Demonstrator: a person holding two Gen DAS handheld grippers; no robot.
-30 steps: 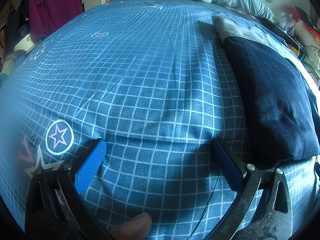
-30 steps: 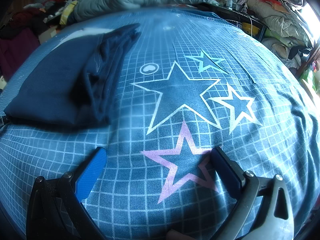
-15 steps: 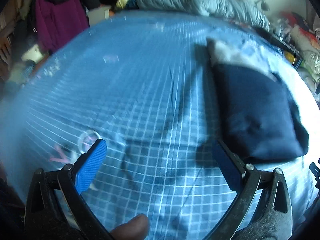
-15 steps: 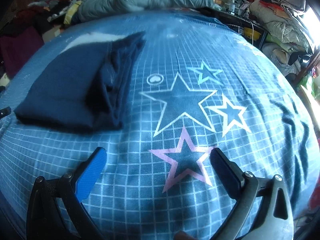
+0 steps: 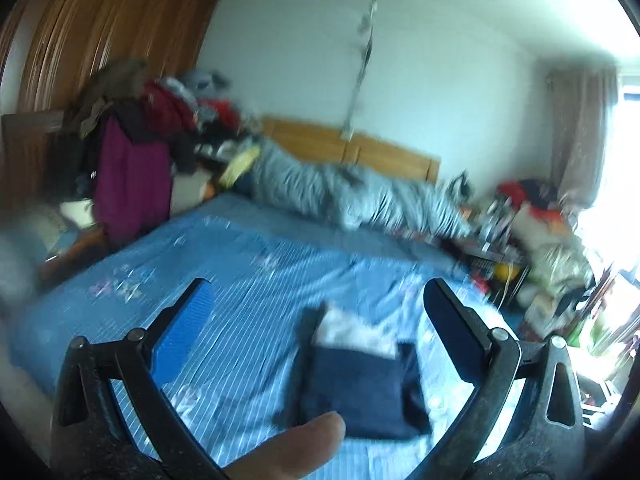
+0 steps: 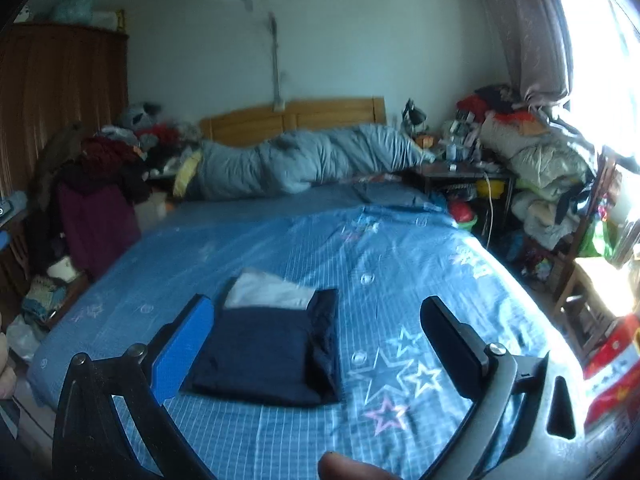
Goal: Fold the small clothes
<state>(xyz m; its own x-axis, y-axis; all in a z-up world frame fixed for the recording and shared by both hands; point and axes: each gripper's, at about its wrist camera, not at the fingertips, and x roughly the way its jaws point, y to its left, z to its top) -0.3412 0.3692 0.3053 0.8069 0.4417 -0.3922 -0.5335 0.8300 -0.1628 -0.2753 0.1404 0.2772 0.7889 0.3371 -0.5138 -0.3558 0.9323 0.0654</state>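
Left tool (image 5: 316, 320): You hold it up above the bed. Its two fingers are spread wide apart. Nothing is between them. This view is blurry.
Right tool (image 6: 316, 320): You hold this one up over the bed too. Its fingers are wide apart and hold nothing.
Folded clothes (image 6: 272, 344): A dark blue piece lies flat on the bed, folded into a neat block. A white part (image 6: 268, 292) peeks out at its far end. In the left view you see the same dark blue block (image 5: 360, 392) low in the middle.
Bed (image 6: 400, 264): It has a blue cover with thin white lines and star shapes (image 6: 404, 376). The stars are just beside the folded clothes.
Grey quilt (image 6: 304, 160): It is bunched up at the far end of the bed, by the wooden headboard (image 6: 292, 118).
Your thumb (image 5: 292, 448): It shows at the bottom of the left view.
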